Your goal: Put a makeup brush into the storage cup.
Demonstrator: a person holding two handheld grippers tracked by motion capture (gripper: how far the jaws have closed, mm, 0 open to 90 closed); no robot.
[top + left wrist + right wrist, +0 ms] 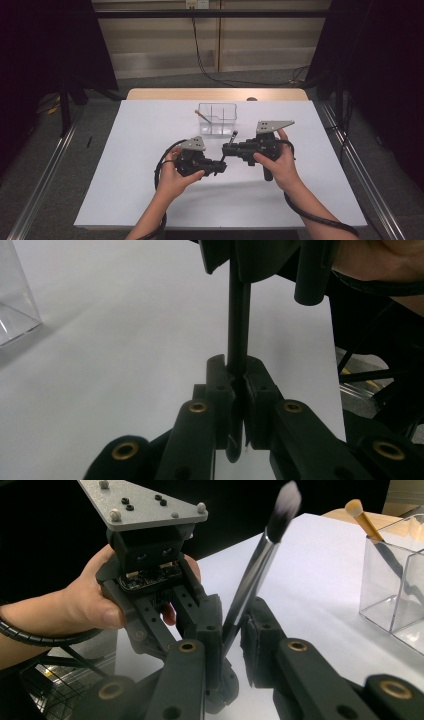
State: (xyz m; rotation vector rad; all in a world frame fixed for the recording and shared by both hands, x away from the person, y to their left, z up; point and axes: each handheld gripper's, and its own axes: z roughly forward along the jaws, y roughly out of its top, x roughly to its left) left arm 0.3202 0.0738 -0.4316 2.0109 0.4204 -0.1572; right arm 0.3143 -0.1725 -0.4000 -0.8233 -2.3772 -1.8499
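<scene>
Desk (150, 190): white top, carrying a clear plastic organiser (217, 119) with inner dividers at its far centre. In the right gripper view a tan-handled makeup brush (364, 521) leans in the organiser's near compartment, bristles up and over the rim.

Left tongs (221, 165): held low at desk centre, pointing toward the right hand. In the left gripper view the jaws stand clamped on the lower end of a dark, slim-handled makeup brush (238, 315); the handle runs straight up from between the pads (220, 385).

Right tongs (226, 148): facing the left set, nearly tip to tip with it. In the right gripper view the same brush handle passes slantwise between the jaws, with its dark, pale-tipped bristle head up and toward the organiser. The jaws are drawn close about the handle; one pad (212, 625) appears to touch it, but a narrow gap shows on the other side, so a full grip cannot be confirmed.

Position of the brush: lifted off the desk, spanning the two tongs, short of the organiser and on the person's side of it.

Assessment: the step in hand is a transfer of the brush from the left tongs to the right. The next move would call for the right jaws to bear firmly on the handle before the left lets go, then a carry to an open compartment with the handle end lowered first. A premature release risks the brush dropping.
</scene>
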